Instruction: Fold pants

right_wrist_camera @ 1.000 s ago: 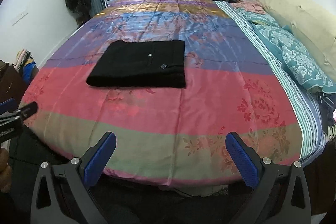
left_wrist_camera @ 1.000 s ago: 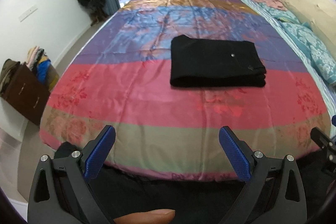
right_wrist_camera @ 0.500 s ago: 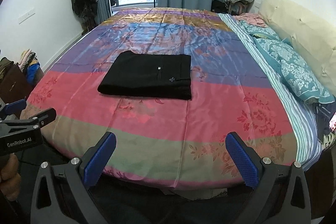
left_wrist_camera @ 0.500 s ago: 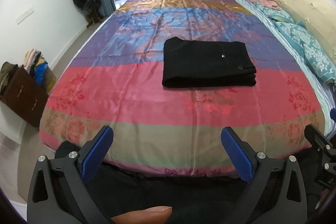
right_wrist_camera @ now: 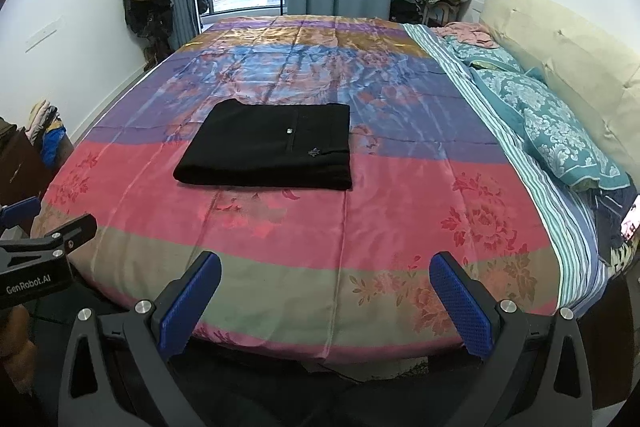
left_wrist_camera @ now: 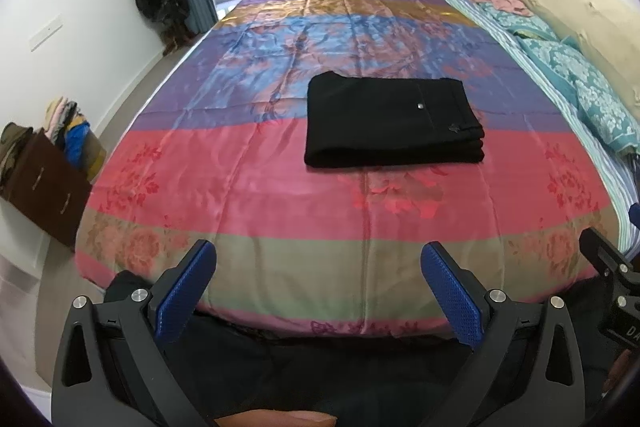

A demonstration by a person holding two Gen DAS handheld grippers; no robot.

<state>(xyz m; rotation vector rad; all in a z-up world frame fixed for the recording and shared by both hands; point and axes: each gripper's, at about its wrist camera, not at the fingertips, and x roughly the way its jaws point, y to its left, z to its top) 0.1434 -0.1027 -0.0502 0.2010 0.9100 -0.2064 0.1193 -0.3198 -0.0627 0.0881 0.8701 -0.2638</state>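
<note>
"GenRobot.AI" marks left gripper (right_wrist_camera: 40, 259); both tongs spread, empty; pants (left_wrist_camera: 390, 121) folded; logo unreadable.

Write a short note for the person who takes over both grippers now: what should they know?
Left gripper: jaws open, holding nothing, at the foot of the bed.
Right gripper: jaws open, holding nothing, also clear of the bedspread.
Black pants: lying folded in a neat flat rectangle in the middle of the bedspread, on the pink and purple stripes, touched by neither gripper.
Done: the folding looks complete.
Left: probably nothing; at most check the edges.
</note>
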